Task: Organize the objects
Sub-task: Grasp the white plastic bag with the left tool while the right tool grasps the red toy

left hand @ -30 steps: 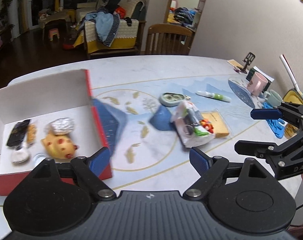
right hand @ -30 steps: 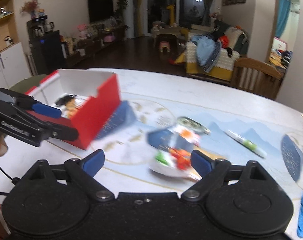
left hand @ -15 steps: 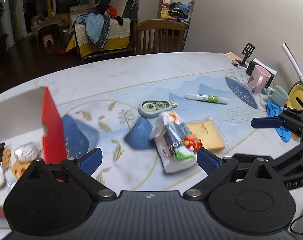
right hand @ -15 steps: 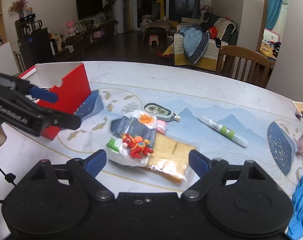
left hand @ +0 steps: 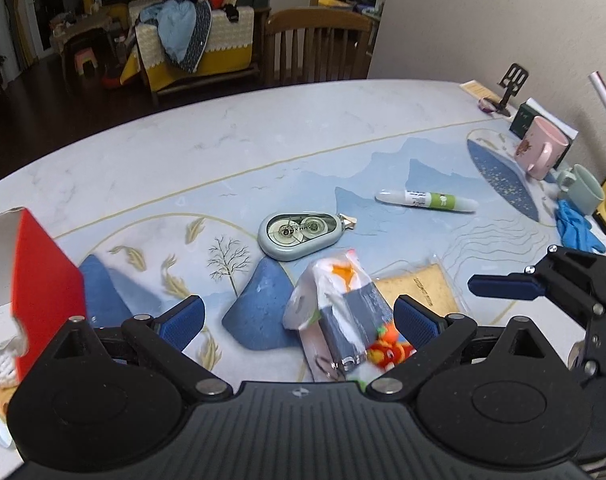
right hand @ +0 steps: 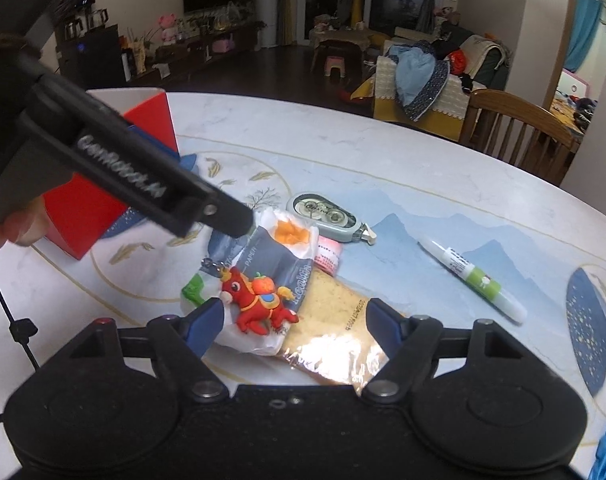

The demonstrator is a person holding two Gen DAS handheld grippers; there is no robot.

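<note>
A white and grey tissue pack [left hand: 335, 312] [right hand: 275, 256] lies on the table with a red horse keychain [right hand: 259, 300] [left hand: 389, 354] on it and a wrapped biscuit [right hand: 335, 328] [left hand: 419, 292] beside it. My left gripper [left hand: 299, 320] is open, its fingers straddling the pack just above it. My right gripper [right hand: 295, 320] is open, low over the keychain and biscuit. A correction tape [left hand: 299, 234] [right hand: 327, 214] and a glue pen [left hand: 425, 201] [right hand: 473, 276] lie farther off. A red box [left hand: 43, 280] [right hand: 103, 184] stands at the left.
A pink mug [left hand: 541, 152], a green cup [left hand: 581, 188], a blue glove [left hand: 575, 228] and a phone stand [left hand: 509, 88] sit along the table's right side by the wall. A wooden chair [right hand: 515, 128] stands behind the table.
Both grippers have come closer and lower onto the tissue pack pile. My left gripper swung right, away from the red box, which has slid to the view's left edge.
</note>
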